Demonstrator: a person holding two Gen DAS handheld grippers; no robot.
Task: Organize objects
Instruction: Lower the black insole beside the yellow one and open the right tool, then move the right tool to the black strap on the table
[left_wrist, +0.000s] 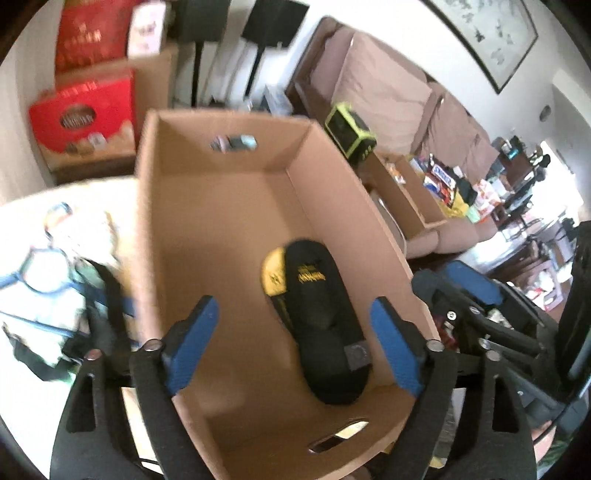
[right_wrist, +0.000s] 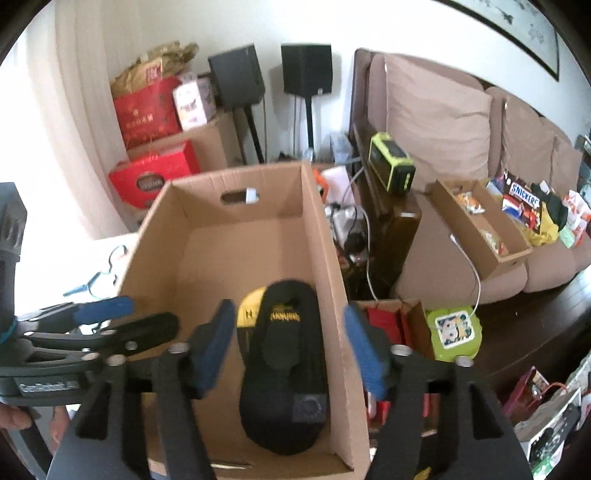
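Note:
An open cardboard box (left_wrist: 207, 206) fills the middle of the left wrist view and shows in the right wrist view (right_wrist: 325, 236) too. A black and yellow slipper (left_wrist: 325, 325) lies on its floor against the right wall, also seen from the right wrist (right_wrist: 284, 365). My left gripper (left_wrist: 293, 347) is open and empty above the box's near end. My right gripper (right_wrist: 291, 350) is open and empty over the slipper and the box's right wall. The left gripper shows at the left edge of the right wrist view (right_wrist: 103, 321).
A white table (left_wrist: 44, 221) with blue-edged items lies left of the box. A brown sofa (right_wrist: 461, 147) holds a shallow cardboard tray (right_wrist: 480, 229), snack packs (right_wrist: 524, 206) and a green speaker (right_wrist: 391, 166). Red gift boxes (right_wrist: 155, 177) stand behind. A green lunch box (right_wrist: 454, 328) sits right.

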